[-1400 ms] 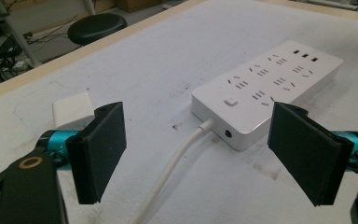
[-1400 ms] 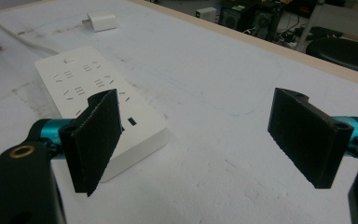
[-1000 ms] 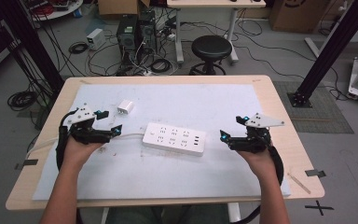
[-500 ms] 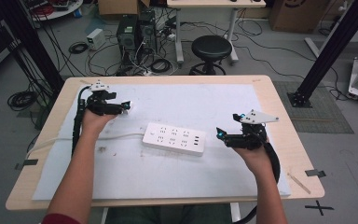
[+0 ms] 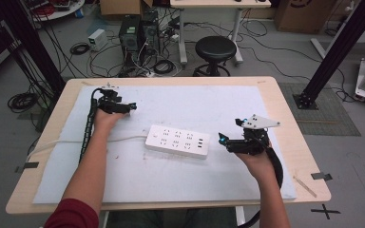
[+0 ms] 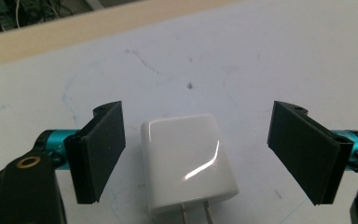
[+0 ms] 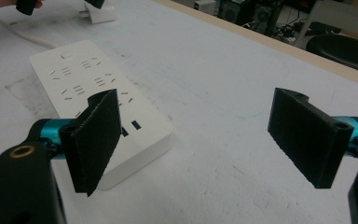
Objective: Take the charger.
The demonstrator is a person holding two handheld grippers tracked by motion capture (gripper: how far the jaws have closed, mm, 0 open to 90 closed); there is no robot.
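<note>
power strip [image 5: 177, 141]: no brand or lettering I can make out
white charger [image 6: 188, 162]: blank, glossy, no print
everything else: too blurry to read

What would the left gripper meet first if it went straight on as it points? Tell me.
The white charger, lying on the mat between the left gripper's open jaws, prongs toward the camera. Its depth is uncertain.

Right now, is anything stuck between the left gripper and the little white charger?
No. In the left gripper view the charger lies on the white mat between the open jaws of the left gripper, with only bare mat in the gaps on each side. Neither jaw touches it yet.
</note>
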